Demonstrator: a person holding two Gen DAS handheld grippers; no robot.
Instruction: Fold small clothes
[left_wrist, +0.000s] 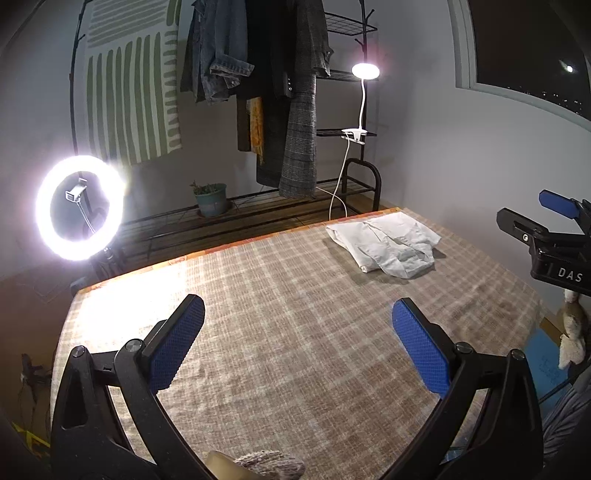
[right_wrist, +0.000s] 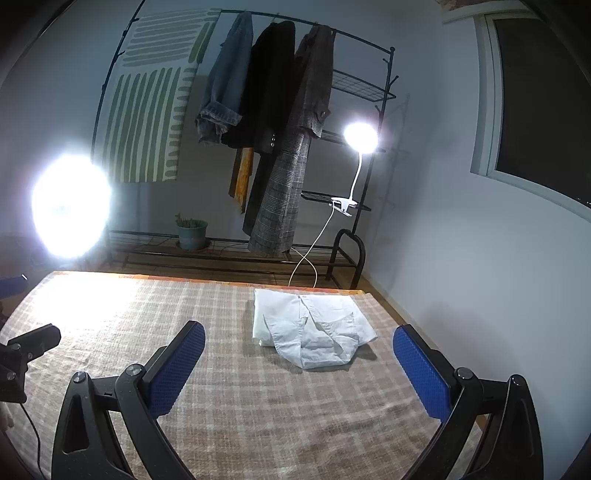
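a: gripper state?
b: left gripper (left_wrist: 298, 343) and right gripper (right_wrist: 299, 363) both spread wide, nothing held, above the plaid cloth (left_wrist: 277, 332).
a: garment?
b: white shirt (right_wrist: 314, 328), looks folded, lying near the table's far edge, apart from both. ring light (left_wrist: 79, 207) glare washes out the left side.

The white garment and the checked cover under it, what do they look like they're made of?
White garment: probably thin woven cotton, matte; it creases sharply and shows a shirt-like collar. Checked cover: seemingly a coarser woven cloth, matte, with a visible beige-and-white grid and slight ripples. Exact fibres cannot be told.
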